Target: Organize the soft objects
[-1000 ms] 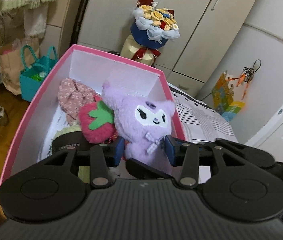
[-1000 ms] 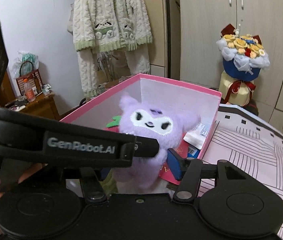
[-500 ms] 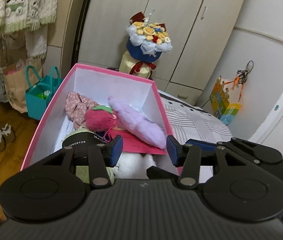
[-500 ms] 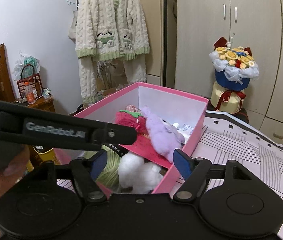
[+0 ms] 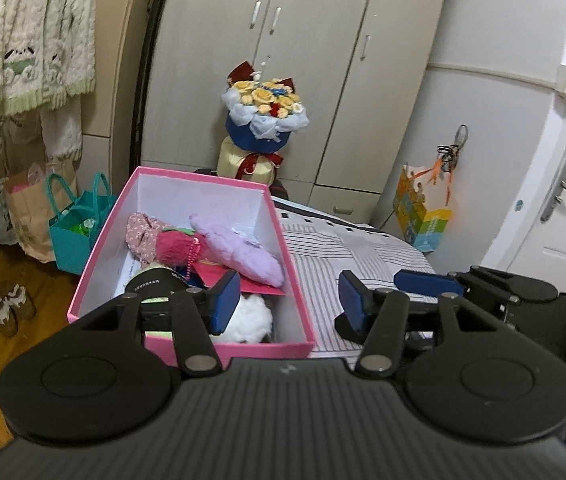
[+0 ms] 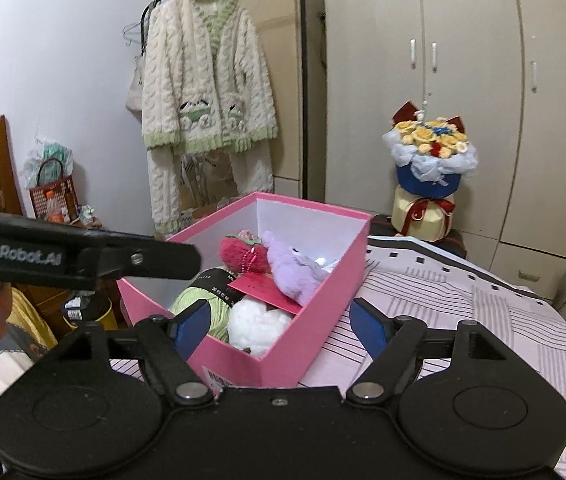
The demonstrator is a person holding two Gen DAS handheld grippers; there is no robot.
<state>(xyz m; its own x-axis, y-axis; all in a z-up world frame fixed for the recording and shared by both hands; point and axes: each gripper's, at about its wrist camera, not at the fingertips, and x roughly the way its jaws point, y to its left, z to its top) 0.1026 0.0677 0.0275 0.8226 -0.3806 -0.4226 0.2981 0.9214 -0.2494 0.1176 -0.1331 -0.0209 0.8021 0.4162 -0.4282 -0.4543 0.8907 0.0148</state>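
Purple plush (image 5: 239, 250) lies inside the pink box (image 5: 297, 300), against its right wall, beside the strawberry plush (image 5: 175, 245), floral fabric toy (image 5: 141, 232), green yarn ball (image 6: 203, 306) and white fluffy ball (image 6: 259, 322); a red card (image 6: 269, 290) sits on top. Box looks nearly full, so probably little left to sort. Left claw (image 5: 289, 300) wide, empty, above the box's near corner. Right claw (image 6: 283, 326) wide, empty. Box sits on a striped cloth (image 6: 463, 300). Bouquet (image 5: 265, 120), wardrobe (image 5: 323, 60) and hanging cardigan (image 6: 207, 80) behind, nothing blocking.

Green yarn ball (image 6: 203, 308) half hidden behind left tool (image 5: 287, 300); box label (image 6: 219, 380) unreadable.
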